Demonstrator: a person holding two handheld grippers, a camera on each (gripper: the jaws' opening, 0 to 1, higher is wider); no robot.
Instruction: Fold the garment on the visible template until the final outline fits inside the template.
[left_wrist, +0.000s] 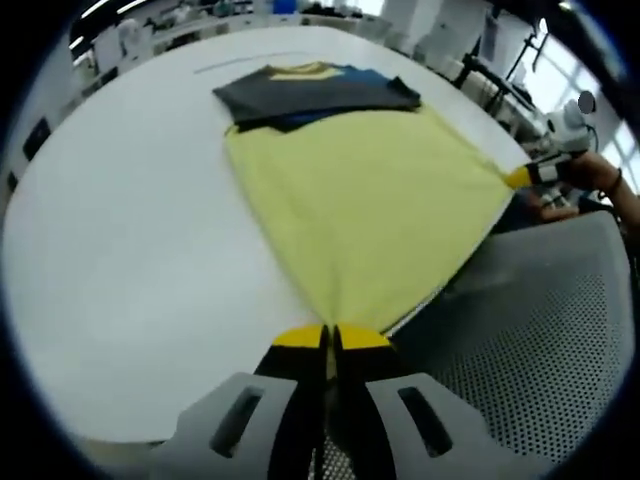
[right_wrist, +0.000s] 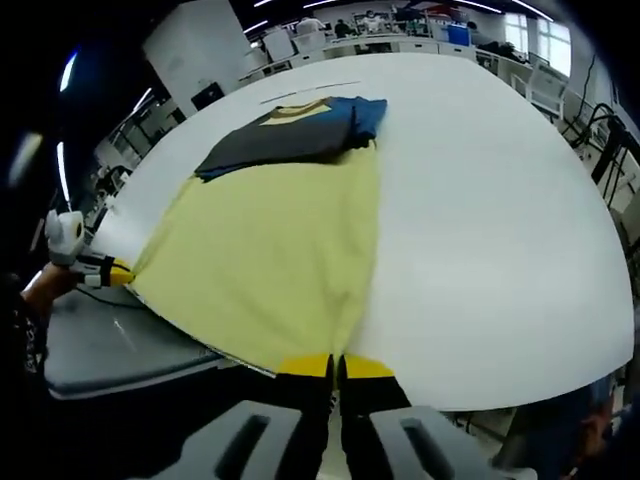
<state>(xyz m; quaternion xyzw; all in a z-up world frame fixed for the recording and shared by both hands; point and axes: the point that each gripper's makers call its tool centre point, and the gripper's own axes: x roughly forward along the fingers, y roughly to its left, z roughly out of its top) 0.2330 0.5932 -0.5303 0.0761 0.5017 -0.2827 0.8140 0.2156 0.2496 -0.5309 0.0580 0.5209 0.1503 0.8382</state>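
A garment lies on the white table, its yellow body spread toward me and its dark grey and blue top part folded at the far end. My left gripper is shut on one near hem corner at the table edge. The right gripper shows at the right, shut on the other hem corner. In the right gripper view, my right gripper pinches the yellow hem, and the left gripper holds the far corner at the left. The hem is stretched between them.
A grey perforated chair seat sits below the table edge near me, seen as a grey surface in the right gripper view. A person's hand holds the right gripper. Desks and equipment stand beyond the table.
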